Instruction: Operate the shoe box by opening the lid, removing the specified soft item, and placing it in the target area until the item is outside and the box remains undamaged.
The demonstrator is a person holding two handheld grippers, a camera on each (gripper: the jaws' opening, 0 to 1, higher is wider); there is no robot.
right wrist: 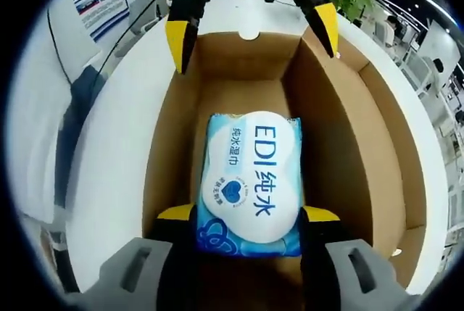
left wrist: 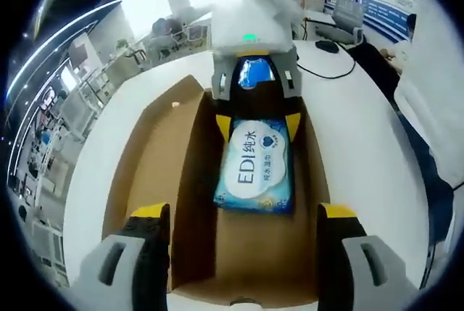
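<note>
Right tool (right wrist: 246, 227) is down inside the open shoe box (right wrist: 341, 151), jaws clamped on the near end of the EDI wet-wipes pack (right wrist: 250, 180). Pack lies flat on the box floor, long axis along the box, pointing away from the right tool toward the left tool (left wrist: 243, 217), which hangs released w/ jaws spread over the opposite end. Lid flap (left wrist: 145, 151) folded out onto the white surface (left wrist: 348, 130). Right is nearer; pack not yet out.

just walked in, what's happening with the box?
A person is working an open cardboard shoe box on a white table with two handheld grippers. The right gripper reaches into the box, its jaws on either side of the blue wet-wipes pack, seemingly gripping it. The pack is still inside. The left gripper hovers open at the box's opposite end.
</note>
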